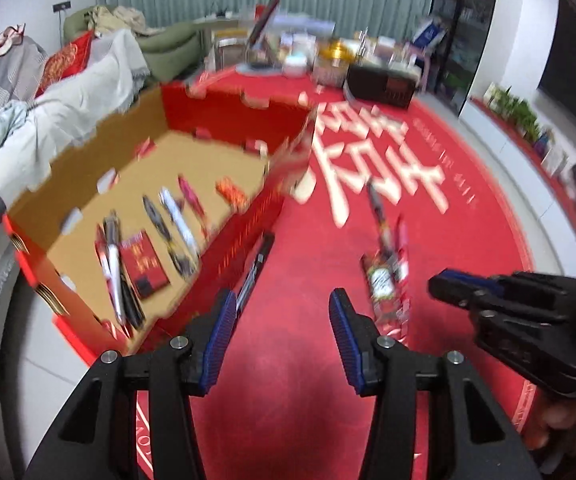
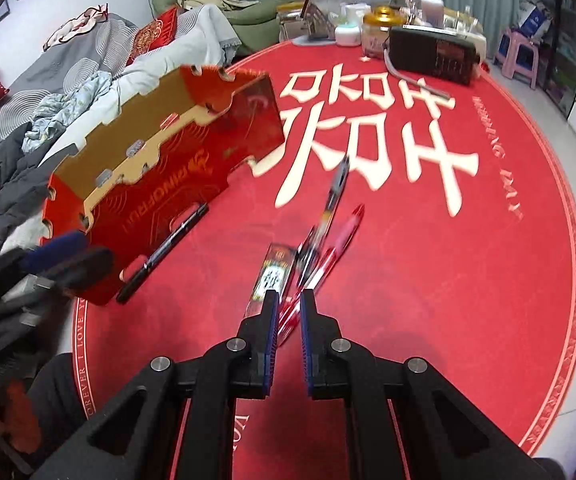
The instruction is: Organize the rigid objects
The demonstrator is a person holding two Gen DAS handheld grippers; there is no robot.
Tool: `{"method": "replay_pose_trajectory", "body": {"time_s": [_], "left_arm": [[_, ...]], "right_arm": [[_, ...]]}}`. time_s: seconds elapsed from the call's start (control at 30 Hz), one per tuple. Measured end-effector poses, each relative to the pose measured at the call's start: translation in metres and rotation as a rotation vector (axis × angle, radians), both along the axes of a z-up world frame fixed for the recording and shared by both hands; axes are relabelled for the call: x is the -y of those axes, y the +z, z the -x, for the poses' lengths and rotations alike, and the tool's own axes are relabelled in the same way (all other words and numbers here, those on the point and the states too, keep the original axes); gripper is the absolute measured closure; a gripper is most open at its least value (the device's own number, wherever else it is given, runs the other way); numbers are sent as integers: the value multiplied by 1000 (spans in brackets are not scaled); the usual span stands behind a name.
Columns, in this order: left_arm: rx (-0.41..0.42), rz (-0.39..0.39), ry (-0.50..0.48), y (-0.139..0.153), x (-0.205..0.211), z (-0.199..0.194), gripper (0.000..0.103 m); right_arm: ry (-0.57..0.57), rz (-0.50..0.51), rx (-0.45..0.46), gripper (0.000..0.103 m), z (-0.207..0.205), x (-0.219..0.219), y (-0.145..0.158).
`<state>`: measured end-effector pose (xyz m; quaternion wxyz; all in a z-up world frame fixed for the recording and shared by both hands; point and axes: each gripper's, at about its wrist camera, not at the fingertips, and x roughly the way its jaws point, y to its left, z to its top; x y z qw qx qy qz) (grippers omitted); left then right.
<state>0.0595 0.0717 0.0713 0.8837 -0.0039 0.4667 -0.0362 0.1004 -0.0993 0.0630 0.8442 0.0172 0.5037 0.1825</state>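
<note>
A red box (image 1: 240, 98) with a bare cardboard floor holds several pens and a small red packet (image 1: 144, 264). A black marker (image 1: 256, 268) lies on the mat against the box's near wall, just beyond my left gripper's left fingertip. My left gripper (image 1: 284, 308) stands open with nothing between its fingers. To its right lies a loose pile: a printed packet (image 2: 274, 276), a dark pen (image 2: 327, 208), a pink pen (image 2: 345, 232) and red see-through pens (image 2: 291, 314). My right gripper (image 2: 289, 304) hovers shut over the near end of that pile, gripping nothing.
Everything rests on a round red mat (image 2: 447, 260) with big white characters. A black radio-like case (image 2: 435, 56), jars and other clutter line its far edge. A sofa with clothes (image 2: 68, 92) runs along the left, and a pink stool (image 2: 519, 52) stands at the far right.
</note>
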Motion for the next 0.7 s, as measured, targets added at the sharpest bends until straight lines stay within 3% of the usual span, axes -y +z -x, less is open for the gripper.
{"method": "replay_pose_trajectory", "body": {"time_s": [0.17, 0.6, 0.63, 0.67, 0.7], "left_arm": [[-32, -93, 8, -27, 1, -8, 51], [-94, -135, 35, -62, -2, -21, 51], [-92, -138, 32, -63, -2, -22, 51], [-91, -137, 31, -62, -3, -22, 51], [-90, -136, 29, -63, -3, -23, 51]], "right_arm": [[37, -37, -13, 92, -3, -12, -8], [31, -50, -67, 89, -22, -19, -30], [33, -40, -62, 78, -21, -21, -31], [31, -31, -57, 54, -20, -22, -30], [32, -32, -40, 43, -17, -23, -29]]}}
